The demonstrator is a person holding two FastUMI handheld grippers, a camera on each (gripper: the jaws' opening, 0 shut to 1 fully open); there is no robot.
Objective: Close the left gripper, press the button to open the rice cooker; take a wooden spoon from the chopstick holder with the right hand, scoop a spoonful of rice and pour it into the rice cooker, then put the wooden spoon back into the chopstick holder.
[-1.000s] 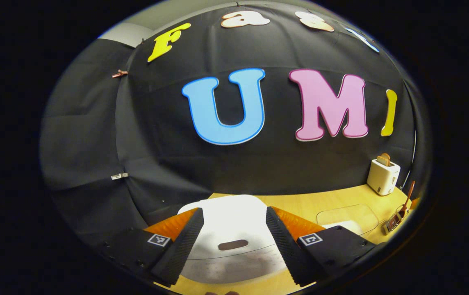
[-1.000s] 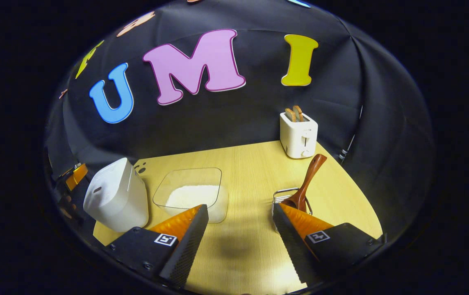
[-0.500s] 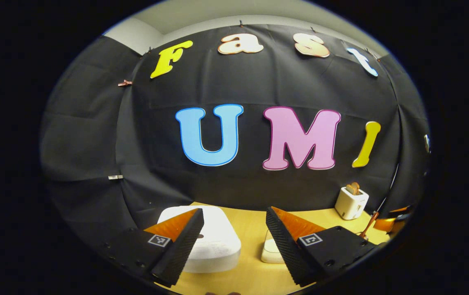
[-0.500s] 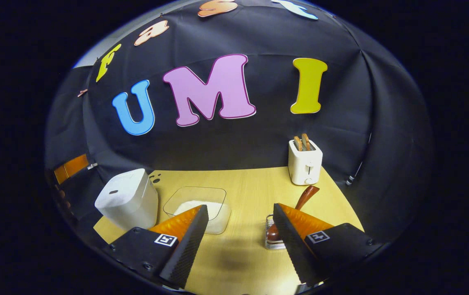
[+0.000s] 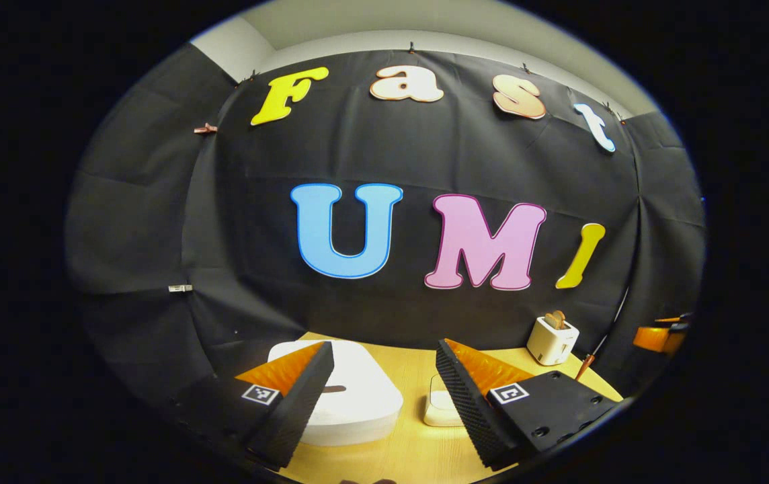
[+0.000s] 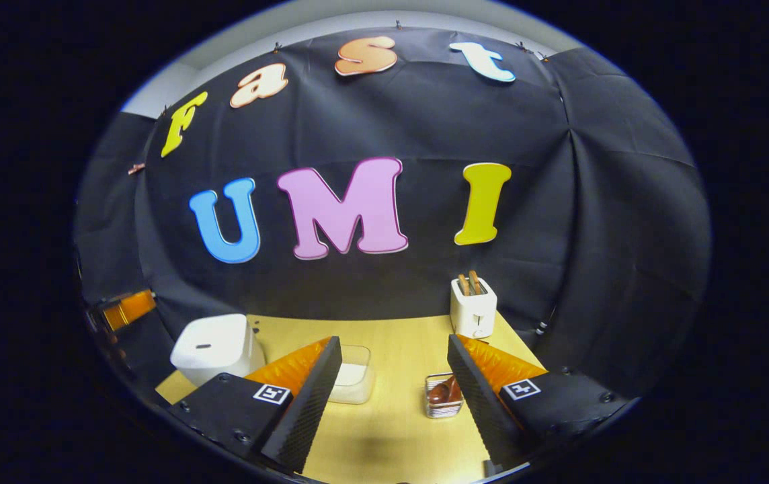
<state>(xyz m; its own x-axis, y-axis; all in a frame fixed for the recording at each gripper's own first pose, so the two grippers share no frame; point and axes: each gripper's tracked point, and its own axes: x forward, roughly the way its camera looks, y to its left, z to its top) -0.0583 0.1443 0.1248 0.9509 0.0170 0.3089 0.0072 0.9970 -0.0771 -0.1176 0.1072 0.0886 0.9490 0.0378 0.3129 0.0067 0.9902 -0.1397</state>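
My left gripper [image 5: 384, 403] fingers apart over rice cooker [image 5: 357, 403] | right gripper [image 6: 394, 396] fingers apart, empty | wooden spoon [image 6: 443, 390] in chopstick holder [image 6: 439, 409] | toaster [image 6: 472, 310] behind

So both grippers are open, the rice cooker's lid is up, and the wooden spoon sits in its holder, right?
Not quite: the rice cooker has its lid down, as the right gripper view shows. Both grippers, left and right, are open, and the wooden spoon sits in its holder.

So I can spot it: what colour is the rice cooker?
White; the rice cooker shows best in the right gripper view.
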